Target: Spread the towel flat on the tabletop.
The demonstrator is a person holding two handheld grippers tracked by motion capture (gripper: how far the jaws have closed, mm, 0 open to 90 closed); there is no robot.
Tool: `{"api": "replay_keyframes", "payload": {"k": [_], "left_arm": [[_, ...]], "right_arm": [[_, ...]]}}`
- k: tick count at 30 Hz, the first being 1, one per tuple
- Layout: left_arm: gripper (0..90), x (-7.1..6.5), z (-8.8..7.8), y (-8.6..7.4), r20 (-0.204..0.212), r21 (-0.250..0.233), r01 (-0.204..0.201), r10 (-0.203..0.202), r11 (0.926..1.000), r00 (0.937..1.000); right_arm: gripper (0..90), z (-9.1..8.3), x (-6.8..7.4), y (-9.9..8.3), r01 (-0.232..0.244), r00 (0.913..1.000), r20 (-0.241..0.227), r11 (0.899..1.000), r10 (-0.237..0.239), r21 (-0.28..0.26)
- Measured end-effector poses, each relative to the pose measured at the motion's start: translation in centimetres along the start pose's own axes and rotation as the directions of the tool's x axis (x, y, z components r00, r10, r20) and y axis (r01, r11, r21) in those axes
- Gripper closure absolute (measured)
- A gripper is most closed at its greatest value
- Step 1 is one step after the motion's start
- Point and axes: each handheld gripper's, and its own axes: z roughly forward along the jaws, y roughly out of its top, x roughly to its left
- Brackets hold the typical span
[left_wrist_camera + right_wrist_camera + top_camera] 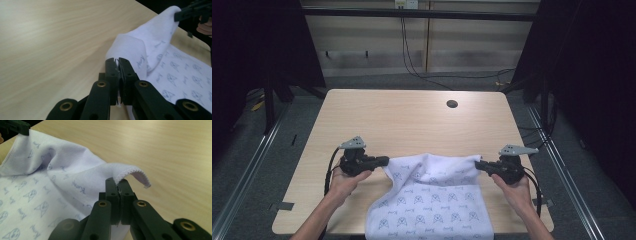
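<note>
A white cloth (432, 197) printed with small blue figures lies at the front of the wooden table (412, 120), its near end hanging over the front edge. My left gripper (386, 161) is shut on the cloth's far left corner, and the cloth's edge (125, 50) is pinched between its jaws (116, 62). My right gripper (477, 163) is shut on the far right corner, whose stitched hem (130, 171) curls over its jaw tips (117, 182). Both corners are lifted a little off the table, and the far edge sags between them.
A round cable hole (452, 104) sits in the table's far right part. Black cables (412, 65) hang behind the table's far edge. Dark curtains stand on both sides, and metal rails (247, 165) run along the floor.
</note>
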Motion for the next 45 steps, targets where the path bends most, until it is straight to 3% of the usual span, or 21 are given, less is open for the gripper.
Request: {"api": "replay_keyframes", "payload": {"k": [4, 6, 10, 15, 19, 22, 25, 27, 29, 31, 34, 36, 38, 40, 44, 45], "left_arm": [[87.2, 2.2, -0.6, 1.9, -0.082, -0.029, -0.033, 0.030, 0.9990, 0.9962], [87.2, 3.5, -0.7, 2.8, -0.101, -0.035, -0.042, 0.038, 0.9985, 0.9941], [85.2, 4.9, -0.4, 3.1, -0.142, -0.057, -0.007, -0.001, 0.9983, 0.9898], [78.3, 4.3, -0.3, 1.9, -0.088, -0.062, -0.006, 0.001, 0.9981, 0.9961], [78.8, 3.4, -0.7, 0.4, -0.046, -0.011, -0.011, 0.010, 0.9999, 0.9989], [76.6, 2.3, -0.1, -0.8, -0.015, 0.039, -0.024, 0.025, 0.9990, 0.9996], [73.3, 1.3, 1.0, -1.8, -0.001, 0.084, -0.041, 0.042, 0.9956, 0.9991], [74.0, 0.9, 1.8, -2.4, -0.020, 0.166, -0.071, 0.076, 0.9836, 0.9969], [75.3, 0.8, 2.3, -3.3, -0.027, 0.229, -0.068, 0.077, 0.9710, 0.9967], [77.5, 0.7, 2.1, -4.3, -0.016, 0.221, -0.060, 0.065, 0.9734, 0.9978], [80.3, 0.3, 1.3, -4.6, 0.008, 0.256, -0.055, 0.055, 0.9652, 0.9985], [82.3, -0.1, 0.8, -5.2, 0.016, 0.249, -0.057, 0.055, 0.9669, 0.9984], [82.9, -0.2, 0.3, -5.8, 0.049, 0.240, -0.019, 0.007, 0.9707, 0.9988], [82.6, -0.5, 0.0, -6.2, 0.078, 0.238, -0.015, -0.003, 0.9712, 0.9969], [74.9, -1.0, -0.1, -6.4, 0.089, 0.231, -0.023, 0.003, 0.9728, 0.9961], [73.1, -1.0, -0.1, -6.4, 0.091, 0.225, -0.015, -0.005, 0.9742, 0.9959]], "right_arm": [[89.0, 0.4, -0.8, 2.0, 0.015, 0.9999, 0.005, 0.999, -0.014, -0.044], [89.0, 0.9, -1.3, 3.1, 0.026, 0.9996, 0.012, 0.998, -0.025, -0.059], [88.9, 2.2, -2.2, 4.6, 0.023, 0.9995, 0.024, 0.998, -0.022, -0.061], [88.2, 3.3, -3.0, 3.6, 0.014, 0.9994, 0.031, 1.000, -0.015, 0.011], [84.8, 3.1, -3.2, 2.1, 0.009, 0.9997, 0.024, 0.997, -0.011, 0.073], [69.6, 2.6, -3.4, 1.1, -0.029, 0.9959, 0.088, 0.996, 0.022, 0.083], [64.4, 2.0, -3.5, 1.0, -0.023, 0.9908, 0.135, 0.998, 0.015, 0.063], [63.8, 1.6, -2.9, 1.2, -0.013, 0.9941, 0.108, 0.999, 0.010, 0.032], [65.6, 1.4, -2.0, 1.2, 0.004, 0.9977, 0.067, 0.999, -0.007, 0.039], [67.5, 1.7, -0.9, 0.6, 0.024, 0.9996, 0.011, 0.996, -0.025, 0.086], [67.6, 2.9, 0.2, -0.9, 0.057, 0.9980, -0.035, 0.985, -0.052, 0.161], [66.6, 3.8, 0.7, -1.7, 0.082, 0.9966, -0.023, 0.974, -0.079, 0.212], [64.9, 4.6, 0.8, -2.3, 0.098, 0.9952, -0.019, 0.963, -0.096, 0.252], [64.3, 4.5, 1.0, -2.6, 0.106, 0.9944, -0.017, 0.963, -0.105, 0.248], [79.3, 3.5, 1.6, -3.2, 0.151, 0.9879, -0.008, 0.952, -0.155, 0.267], [83.5, 3.0, 1.6, -3.6, 0.132, 0.9909, -0.012, 0.955, -0.134, 0.266]]}}
